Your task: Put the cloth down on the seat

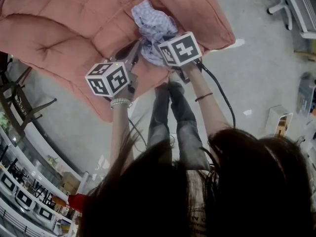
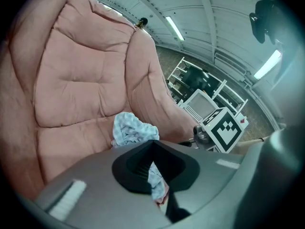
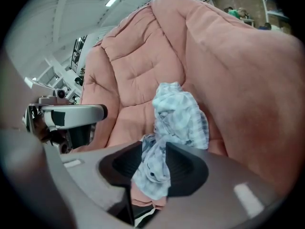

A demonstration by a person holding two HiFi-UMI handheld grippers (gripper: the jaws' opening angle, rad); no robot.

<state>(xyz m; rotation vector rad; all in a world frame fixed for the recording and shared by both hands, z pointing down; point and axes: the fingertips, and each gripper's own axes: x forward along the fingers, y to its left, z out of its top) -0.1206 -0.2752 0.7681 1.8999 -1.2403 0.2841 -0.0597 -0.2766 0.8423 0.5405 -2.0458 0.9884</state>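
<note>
Releasing the cloth [image 1: 153, 26] onto the seat [image 1: 64, 28]
Cloth bunched upper centre on seat; right hand-held gripper [image 3: 155, 148] wide around a fold, left hand-held gripper [image 2: 152, 149] pinching another. Next, likely: left opens, both draw clear.

No readable txt/nos.; only b/w square markers on left gripper [image 2: 153, 146] & right gripper [image 3: 155, 147] cubes.
</note>
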